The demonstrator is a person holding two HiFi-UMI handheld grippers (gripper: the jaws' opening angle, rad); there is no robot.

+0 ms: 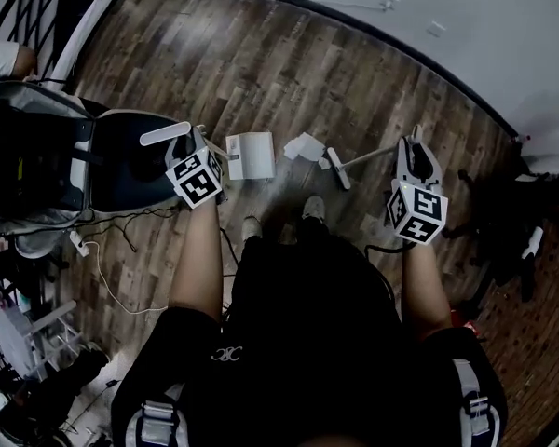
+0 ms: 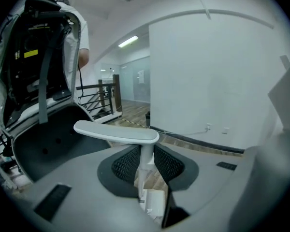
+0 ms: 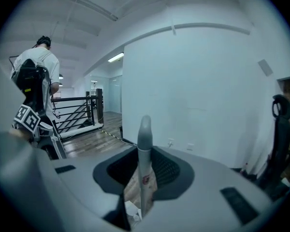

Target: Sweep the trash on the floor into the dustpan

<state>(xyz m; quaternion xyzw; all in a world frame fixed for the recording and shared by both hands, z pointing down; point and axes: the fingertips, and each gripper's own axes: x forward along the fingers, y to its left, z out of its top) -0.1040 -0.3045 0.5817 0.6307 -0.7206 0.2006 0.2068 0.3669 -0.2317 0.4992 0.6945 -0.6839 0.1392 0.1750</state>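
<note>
The left gripper [image 1: 203,168] stands over the dustpan's upright handle [image 1: 165,133]. That likely lets the person stay standing while the dustpan [image 1: 250,155] sits flat on the wooden floor [image 1: 289,73] with its mouth towards the trash. In the left gripper view, the left gripper [image 2: 145,173] has its jaws drawn in narrow and clamped on the white stem, just below the flat T-shaped grip [image 2: 116,132]. The pan [image 2: 152,202] shows pale beneath them.

The right gripper [image 1: 416,170] holds the broom handle [image 1: 368,158] at a slant, which probably sets the small broom head [image 1: 338,168] low on the floor for a pull towards the pan. In the right gripper view, the right gripper [image 3: 144,178] has its jaws closed tight on the grey shaft [image 3: 144,139], whose rounded top rises above them.

The trash, a piece of crumpled white paper [image 1: 305,146], lies on the floor between the broom head and the dustpan. It is just beside the head and close to the pan's edge, not yet inside. An office chair [image 1: 121,161] stands just left of the left gripper, and a white wall [image 1: 401,7] runs beyond.
</note>
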